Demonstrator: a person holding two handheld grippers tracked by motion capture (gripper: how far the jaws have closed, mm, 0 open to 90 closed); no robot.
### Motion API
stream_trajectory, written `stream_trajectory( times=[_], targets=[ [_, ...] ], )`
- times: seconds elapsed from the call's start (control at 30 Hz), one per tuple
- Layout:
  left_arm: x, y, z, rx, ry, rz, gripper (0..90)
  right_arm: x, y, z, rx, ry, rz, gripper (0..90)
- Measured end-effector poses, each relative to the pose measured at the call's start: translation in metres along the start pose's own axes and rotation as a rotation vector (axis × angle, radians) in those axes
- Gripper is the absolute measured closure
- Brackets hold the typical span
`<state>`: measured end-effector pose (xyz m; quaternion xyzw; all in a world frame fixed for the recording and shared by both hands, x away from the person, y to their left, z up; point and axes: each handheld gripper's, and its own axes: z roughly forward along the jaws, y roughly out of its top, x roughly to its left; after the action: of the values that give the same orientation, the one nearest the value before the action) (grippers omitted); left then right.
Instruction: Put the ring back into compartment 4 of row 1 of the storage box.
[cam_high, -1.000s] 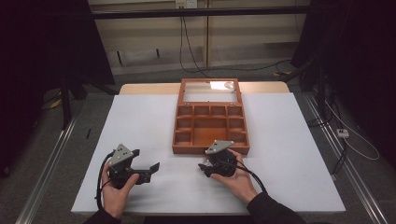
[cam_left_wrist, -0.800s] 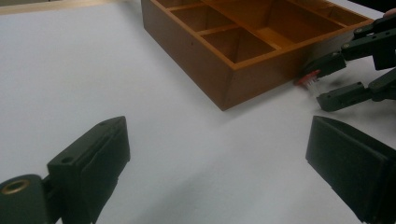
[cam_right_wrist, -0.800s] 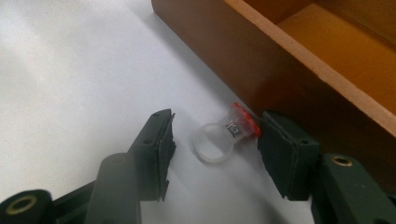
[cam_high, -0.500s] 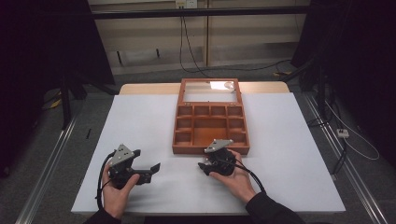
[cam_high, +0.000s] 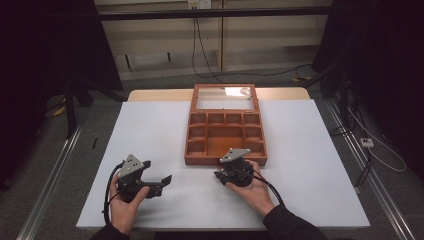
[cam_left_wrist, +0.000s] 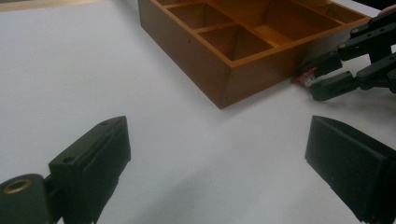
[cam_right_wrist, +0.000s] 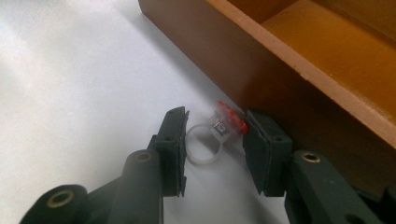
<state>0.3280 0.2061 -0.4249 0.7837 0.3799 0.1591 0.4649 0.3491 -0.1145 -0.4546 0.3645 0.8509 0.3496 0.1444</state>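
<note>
A small clear ring with a red top (cam_right_wrist: 223, 125) lies on the white table, right against the front wall of an orange-brown wooden compartment box (cam_high: 225, 161). My right gripper (cam_right_wrist: 217, 114) has its jaws closed in on the ring, one pad on the band and the other against the red top. In the high view the right gripper (cam_high: 219, 175) sits at the box's front edge. The left gripper view catches the ring's red top (cam_left_wrist: 306, 77) at the right gripper's tips. My left gripper (cam_high: 162, 186) rests on the table to the left, wide open and with nothing in it.
The box (cam_left_wrist: 243, 70) has several open compartments and a glass-paned lid lying flat behind it (cam_high: 223, 97). White table surface (cam_high: 150, 130) spreads on both sides of the box. Cables trail from both grippers toward the person.
Both hands stay almost still. The right gripper holds its place at the box's front wall.
</note>
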Motion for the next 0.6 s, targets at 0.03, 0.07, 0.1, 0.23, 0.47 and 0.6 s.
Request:
stream_trajectory(
  times=[0.03,0.07,0.1,0.23,0.47,0.6],
  targets=[
    [0.0001,-0.0001,0.0002,0.0,0.0,-0.003,6.8,0.0002,0.0,-0.0003,0.001,0.002,-0.005,61.6],
    [0.0003,-0.0002,0.0003,0.001,0.0,-0.002,6.8,0.0004,0.0001,-0.0005,0.001,0.003,-0.008,61.7],
    [0.0005,-0.0002,0.0002,0.002,0.0,-0.001,6.8,0.0006,0.0001,-0.0007,0.001,0.004,-0.008,61.7],
    [0.0003,-0.0002,0.0002,0.001,0.0,-0.002,6.8,0.001,0.0,-0.001,0.001,0.013,-0.008,61.8],
    [0.0003,-0.0003,0.0005,-0.001,0.0,-0.005,6.8,0.0014,0.0001,-0.0026,-0.004,0.021,-0.013,61.8],
    [0.0004,-0.0003,0.0007,0.0,0.0,-0.003,6.8,0.0002,-0.0003,-0.0027,-0.001,0.021,-0.011,61.8]
  ],
)
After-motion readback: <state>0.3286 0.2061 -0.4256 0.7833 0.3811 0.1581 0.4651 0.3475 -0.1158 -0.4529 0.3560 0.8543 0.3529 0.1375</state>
